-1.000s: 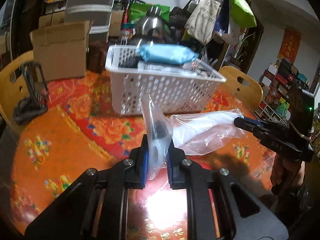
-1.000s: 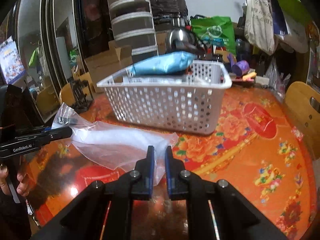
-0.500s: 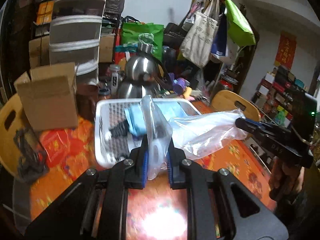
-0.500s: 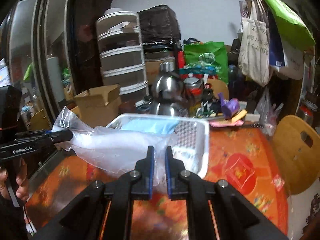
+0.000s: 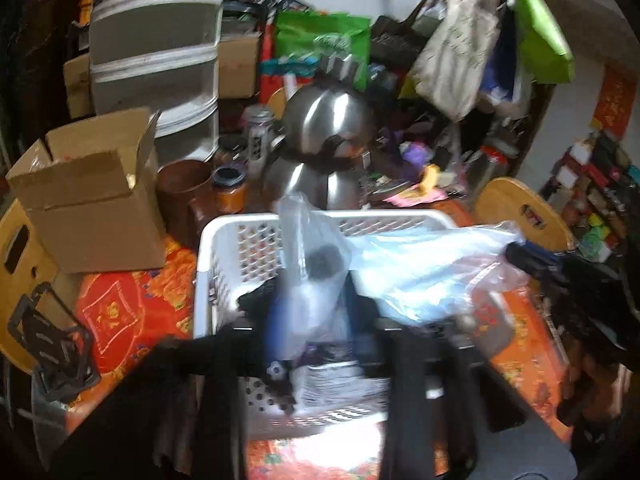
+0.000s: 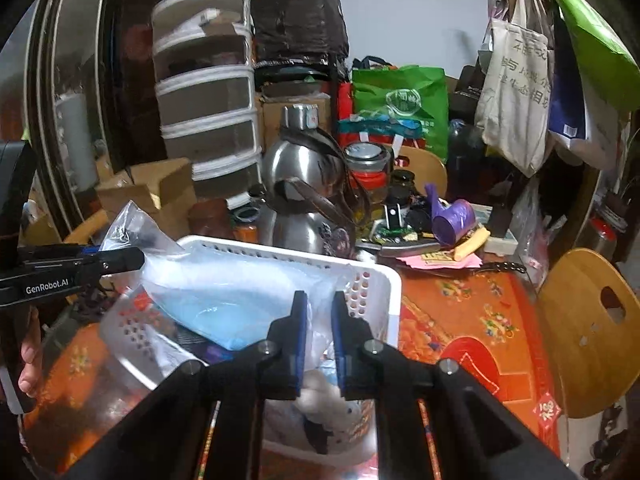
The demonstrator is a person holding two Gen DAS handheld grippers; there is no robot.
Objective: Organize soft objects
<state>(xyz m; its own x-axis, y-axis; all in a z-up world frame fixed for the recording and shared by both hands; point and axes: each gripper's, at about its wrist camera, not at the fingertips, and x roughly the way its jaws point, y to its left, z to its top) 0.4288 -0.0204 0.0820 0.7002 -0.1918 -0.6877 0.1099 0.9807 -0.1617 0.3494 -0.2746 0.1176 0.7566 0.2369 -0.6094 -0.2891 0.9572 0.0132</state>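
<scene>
Jaws of left gripper [image 5: 310,316] and right gripper [image 6: 319,334] pinch plastic bag [image 6: 224,284], stretched above basket [image 6: 384,280].

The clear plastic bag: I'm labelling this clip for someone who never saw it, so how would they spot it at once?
Find the white perforated basket on the orange floral tablecloth, in front of the steel kettle. The clear plastic bag is stretched above it, pinched between the left gripper and the right gripper. It alone is see-through and off the table.
</scene>
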